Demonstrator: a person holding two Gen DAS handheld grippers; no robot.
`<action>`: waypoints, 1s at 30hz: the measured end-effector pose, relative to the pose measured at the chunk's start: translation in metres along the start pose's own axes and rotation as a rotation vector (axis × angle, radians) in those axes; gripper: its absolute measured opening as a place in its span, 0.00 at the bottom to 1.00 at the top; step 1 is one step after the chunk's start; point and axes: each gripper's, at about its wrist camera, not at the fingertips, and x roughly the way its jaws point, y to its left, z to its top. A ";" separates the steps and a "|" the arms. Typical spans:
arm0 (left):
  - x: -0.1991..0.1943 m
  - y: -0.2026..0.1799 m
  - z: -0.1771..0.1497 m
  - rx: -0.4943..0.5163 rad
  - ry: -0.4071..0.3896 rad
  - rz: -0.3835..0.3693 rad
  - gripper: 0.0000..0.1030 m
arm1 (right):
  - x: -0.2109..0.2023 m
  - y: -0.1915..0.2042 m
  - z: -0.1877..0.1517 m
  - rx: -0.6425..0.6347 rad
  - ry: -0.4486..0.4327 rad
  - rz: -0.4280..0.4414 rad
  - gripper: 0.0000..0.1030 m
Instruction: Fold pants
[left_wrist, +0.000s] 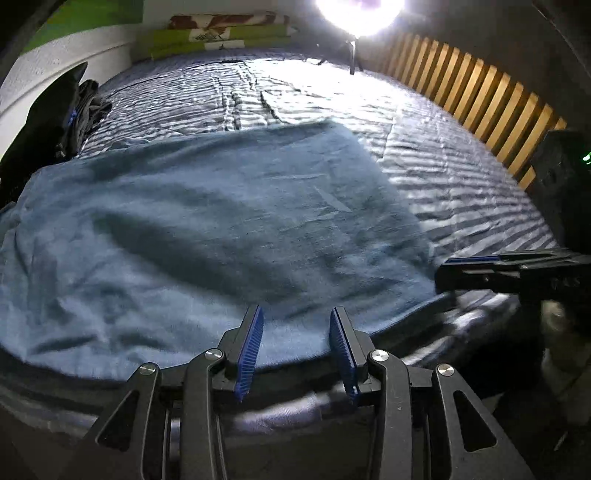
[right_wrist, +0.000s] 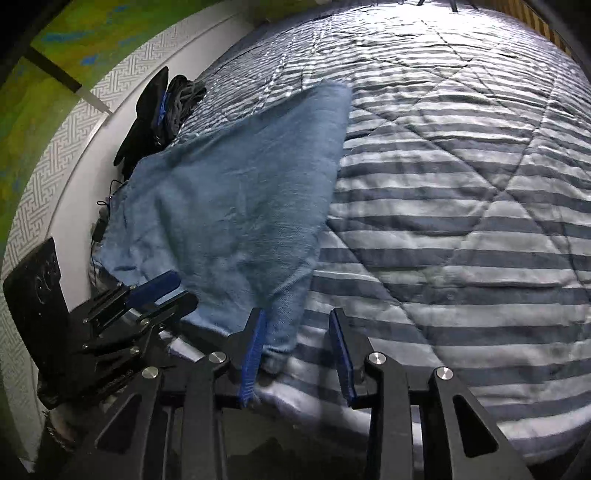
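Note:
The blue pants (left_wrist: 207, 229) lie spread flat on the striped bed, their near edge just under my left gripper (left_wrist: 297, 317), which is open with nothing between its blue pads. In the right wrist view the pants (right_wrist: 236, 206) stretch away to the upper left, and one near corner reaches between the fingers of my right gripper (right_wrist: 297, 321), which stands open above it. The right gripper (left_wrist: 476, 266) also shows at the right edge of the left wrist view, beside the pants' right corner. The left gripper (right_wrist: 162, 295) appears at lower left in the right wrist view.
A grey-and-white striped quilt (right_wrist: 461, 221) covers the bed. Dark clothes (left_wrist: 77, 110) are piled by the white wall at the left. Folded green and brown blankets (left_wrist: 221, 33) lie at the far end. A bright lamp (left_wrist: 358, 14) glares above; wooden slats (left_wrist: 480, 92) run along the right.

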 end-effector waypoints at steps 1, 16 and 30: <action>-0.007 0.000 -0.001 -0.001 -0.018 -0.006 0.42 | -0.005 -0.003 0.001 0.011 -0.008 0.012 0.32; -0.027 -0.007 -0.024 0.043 -0.014 -0.115 0.44 | -0.001 0.037 -0.018 -0.203 0.027 -0.039 0.42; 0.004 -0.053 -0.015 0.191 0.035 -0.241 0.44 | -0.023 0.031 0.006 -0.189 0.043 -0.007 0.42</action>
